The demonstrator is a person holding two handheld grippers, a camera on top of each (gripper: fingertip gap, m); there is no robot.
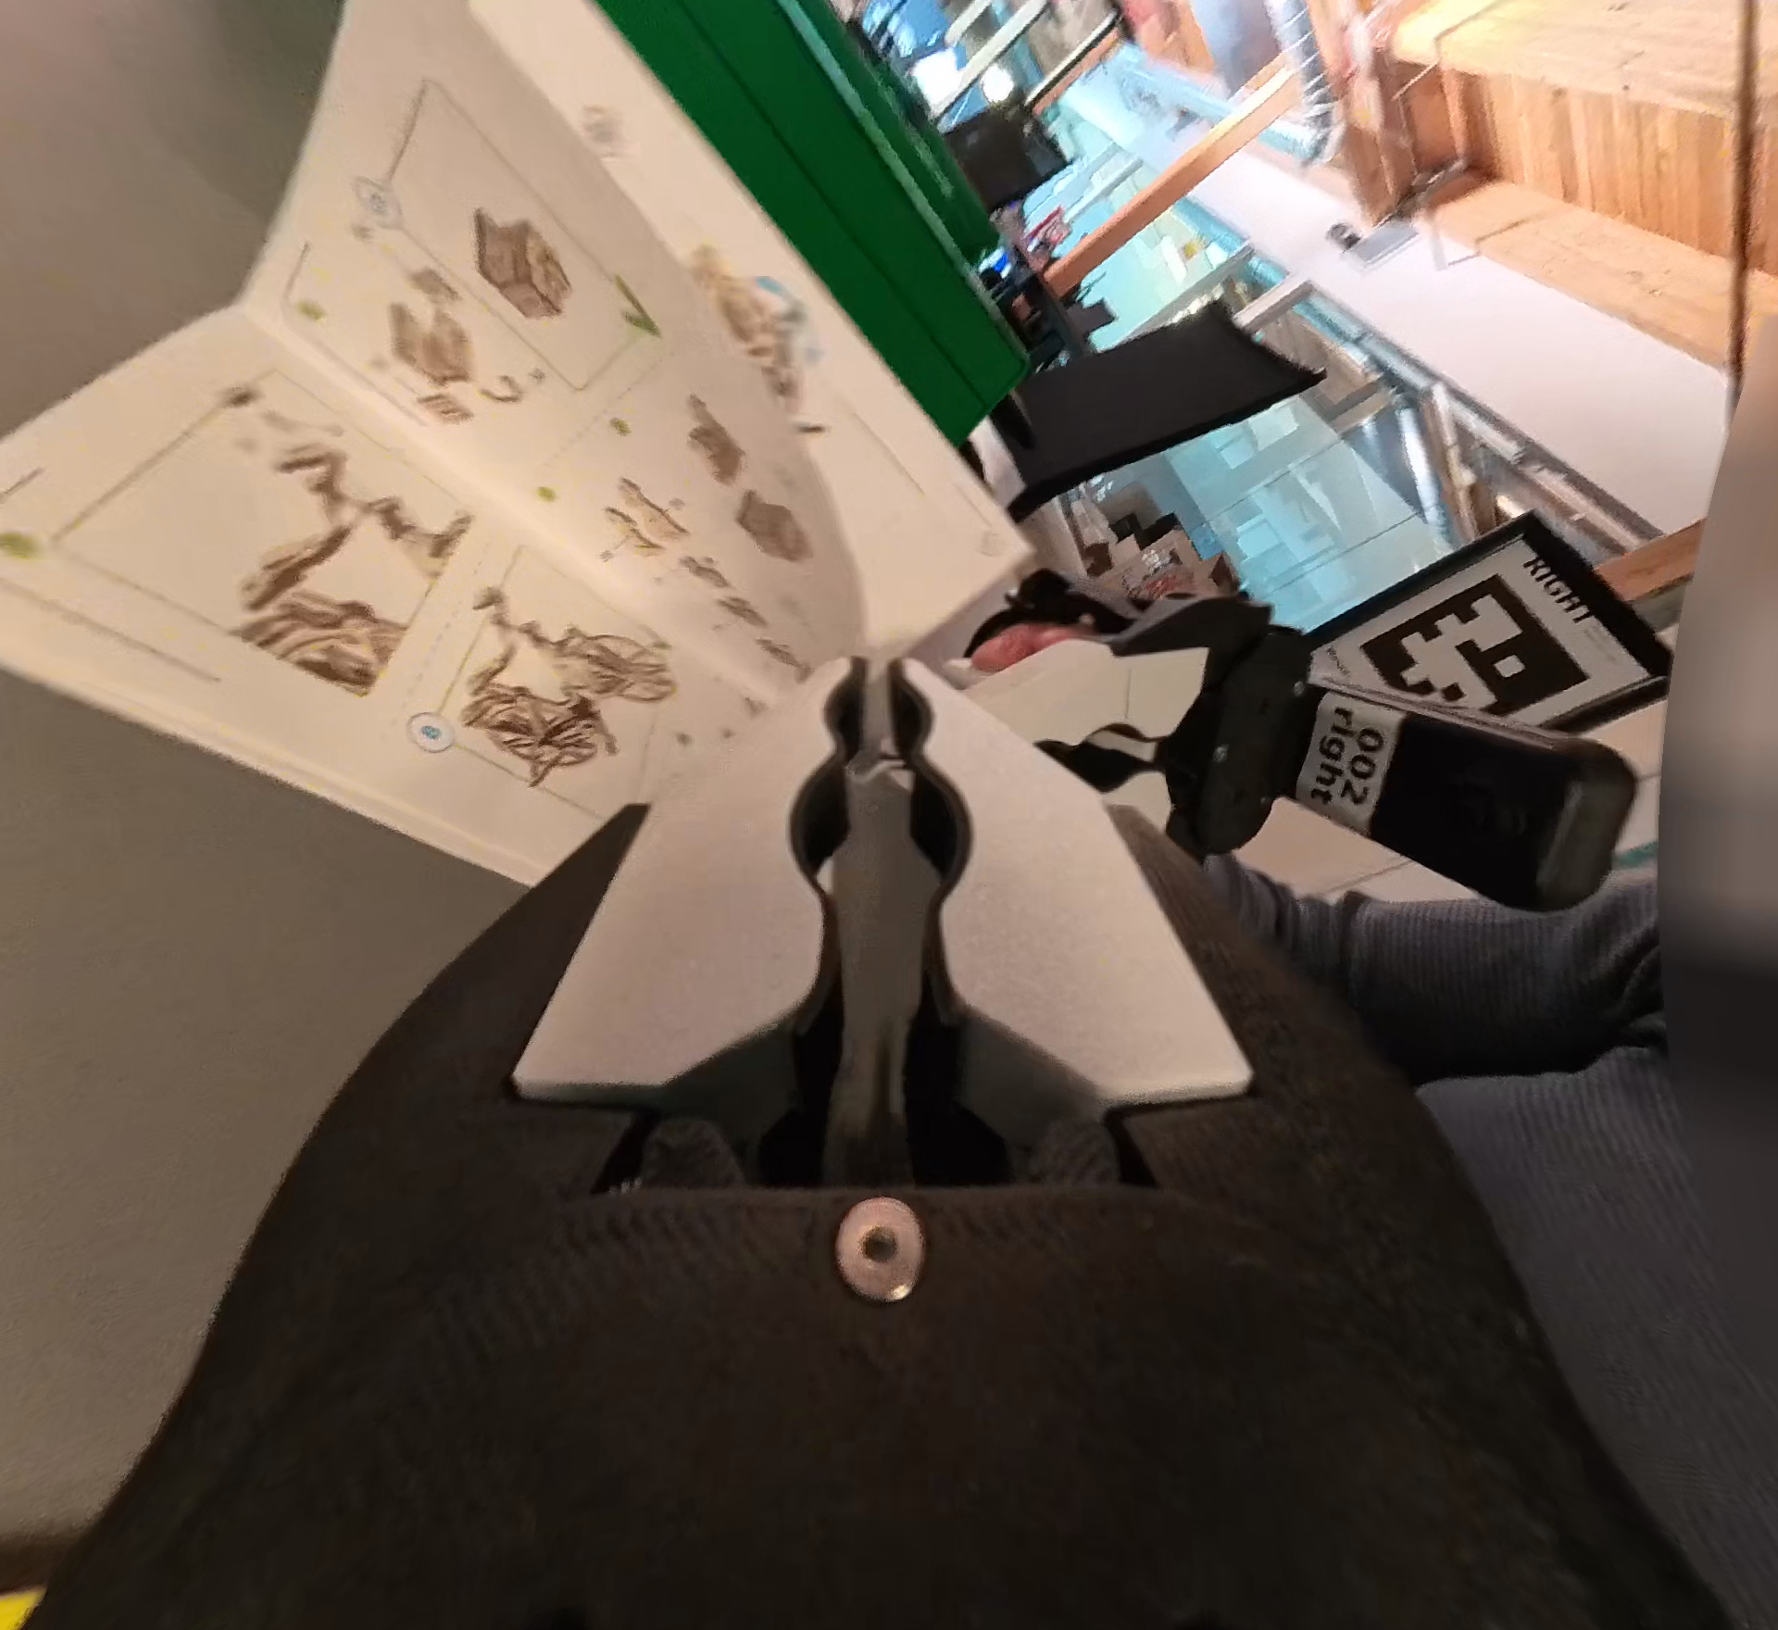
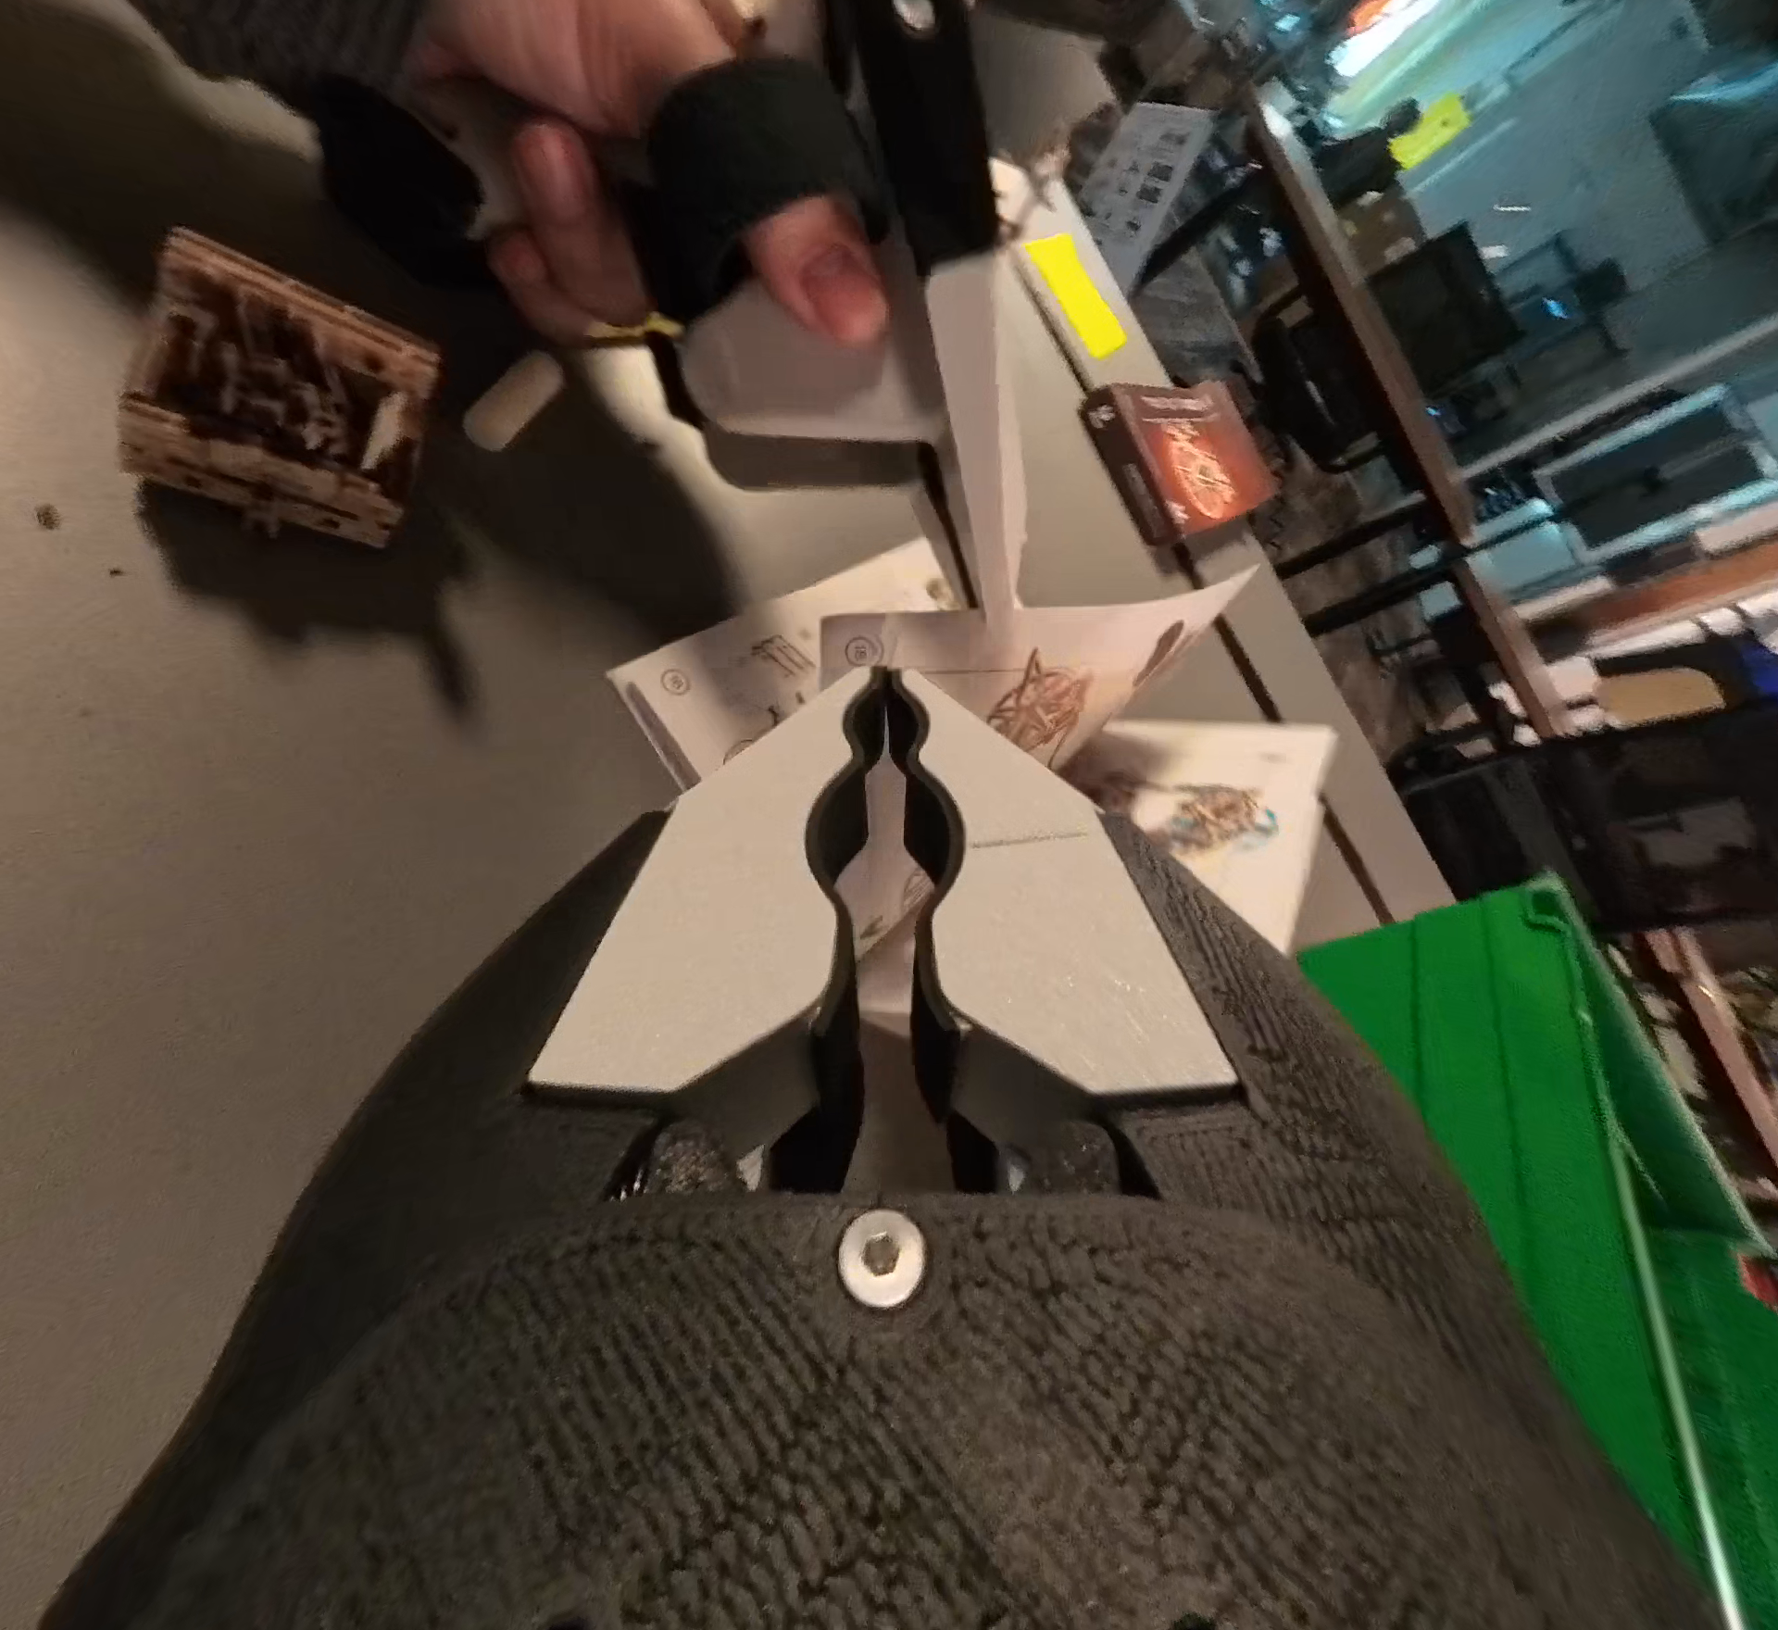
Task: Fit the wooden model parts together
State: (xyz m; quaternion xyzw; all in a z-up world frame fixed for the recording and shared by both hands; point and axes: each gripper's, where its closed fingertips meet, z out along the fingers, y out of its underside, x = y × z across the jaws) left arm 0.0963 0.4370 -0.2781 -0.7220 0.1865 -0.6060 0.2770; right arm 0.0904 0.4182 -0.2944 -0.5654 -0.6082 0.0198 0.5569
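An open instruction booklet (image 1: 433, 429) with drawings of wooden model parts is lifted off the grey table (image 1: 115, 958). My left gripper (image 1: 874, 679) is shut on one white page edge, which shows as a thin sheet between the pads. My right gripper (image 2: 880, 679) is shut on another page of the booklet (image 2: 1058, 660); paper shows between its fingers. In the right wrist view the left gripper (image 2: 991, 593) comes down from above, held by a hand (image 2: 596, 44). In the left wrist view the right gripper (image 1: 1058, 699) reaches in from the right behind the page.
A small wooden box (image 2: 279, 410) with several wooden parts stands on the table at the left, with a pale cylinder (image 2: 510, 405) beside it. A dark box with an orange picture (image 2: 1188, 458) sits near the table's edge. A green bin (image 2: 1491, 1055) is at the right. Less than 4 cm separates the two grippers' tips. The pale cylinder (image 2: 510, 405) lies around 10 cm away from my right fingertips.
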